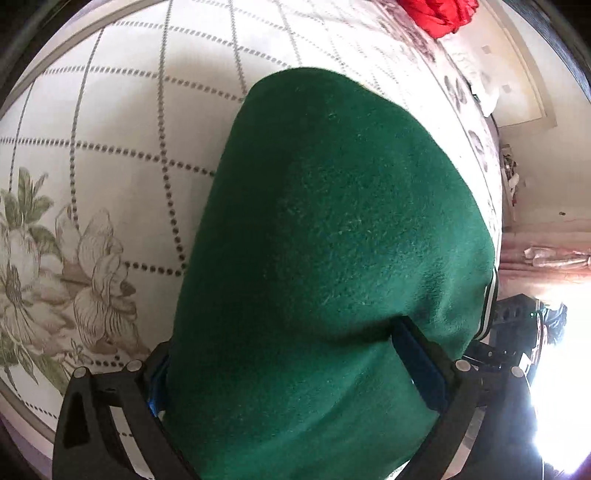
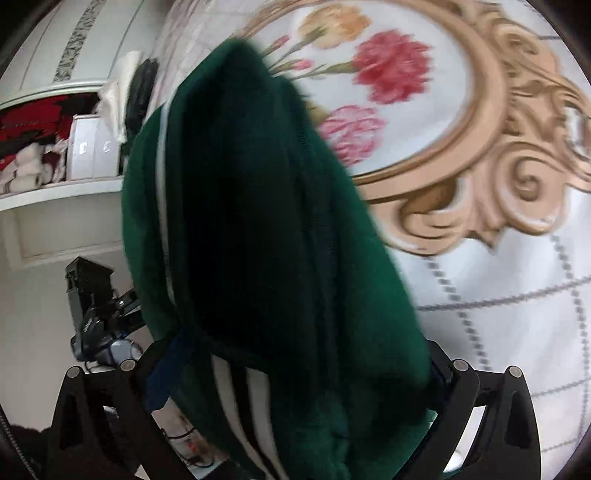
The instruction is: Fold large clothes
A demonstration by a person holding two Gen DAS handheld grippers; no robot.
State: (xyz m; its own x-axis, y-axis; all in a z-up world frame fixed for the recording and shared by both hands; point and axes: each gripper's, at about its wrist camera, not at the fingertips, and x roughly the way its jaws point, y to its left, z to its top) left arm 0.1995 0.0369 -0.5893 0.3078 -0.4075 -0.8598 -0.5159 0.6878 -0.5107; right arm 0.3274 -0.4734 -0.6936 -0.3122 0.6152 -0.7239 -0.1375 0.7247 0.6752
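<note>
Green garment [image 1: 325,240] clamped between left hand-held gripper [image 1: 291,369] fingers, draping forward

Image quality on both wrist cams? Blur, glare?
Left wrist: sharp, dark green fleece garment in focus, window glare blown out at lower right. Right wrist: motion blur smears the garment and floral quilted bedspread; its folds fall into near-black shadow.

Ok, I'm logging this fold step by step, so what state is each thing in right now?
green garment: lifted off the bed, hanging bunched between both grippers, white stripes showing.
left gripper: shut on the green garment.
right gripper: shut on the green garment.
bedspread: spread flat beneath.
red cloth: crumpled at the bed's far end.
shelf: open, stuffed with clothes and boxes.
</note>
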